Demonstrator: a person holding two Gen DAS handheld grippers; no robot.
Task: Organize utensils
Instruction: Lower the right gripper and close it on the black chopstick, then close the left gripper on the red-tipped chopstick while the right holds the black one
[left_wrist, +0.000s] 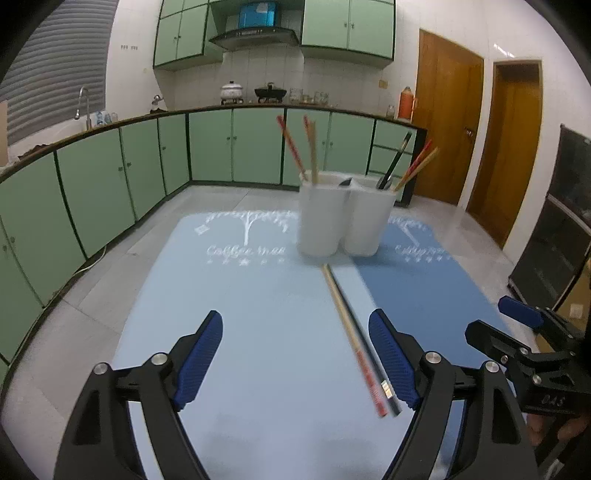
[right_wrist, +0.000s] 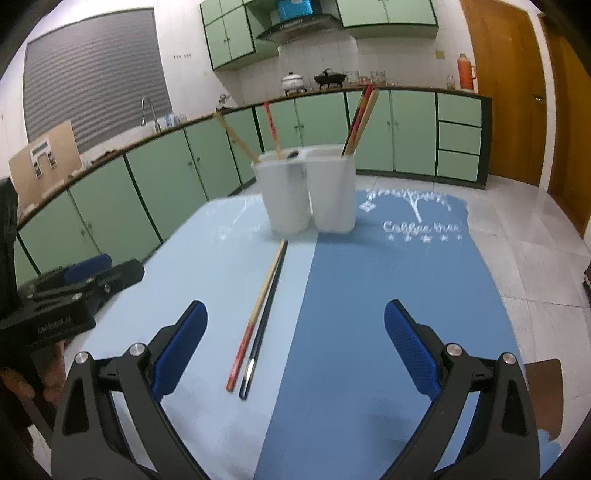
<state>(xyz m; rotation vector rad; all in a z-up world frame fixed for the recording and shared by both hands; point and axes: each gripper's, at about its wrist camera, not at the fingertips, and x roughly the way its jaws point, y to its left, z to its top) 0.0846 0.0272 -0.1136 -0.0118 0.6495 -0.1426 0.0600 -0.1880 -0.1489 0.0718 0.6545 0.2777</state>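
- Left gripper (left_wrist: 295, 352) and right gripper (right_wrist: 295, 345): jaws spread wide, both empty
- Two loose chopsticks (right_wrist: 258, 317) lie side by side on the mat (right_wrist: 388, 295), in front of the white holders (right_wrist: 306, 192)
- Best to straddle one stick near mid-length before closing

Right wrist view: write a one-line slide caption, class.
Open right gripper above two loose chopsticks lying before two white holders.

Even, dimmish indoor light w/ a cool green-blue cast in both views; no hard shadows. Soft glare on the wooden door (left_wrist: 448, 122) and pale floor tiles (right_wrist: 524, 236). Heavy fisheye: cabinet line (left_wrist: 110, 158) bows, corners vignette to black. Slight motion blur on the white cups (right_wrist: 306, 192) and mat lettering (left_wrist: 245, 251); near chopsticks (left_wrist: 369, 365) smeared.
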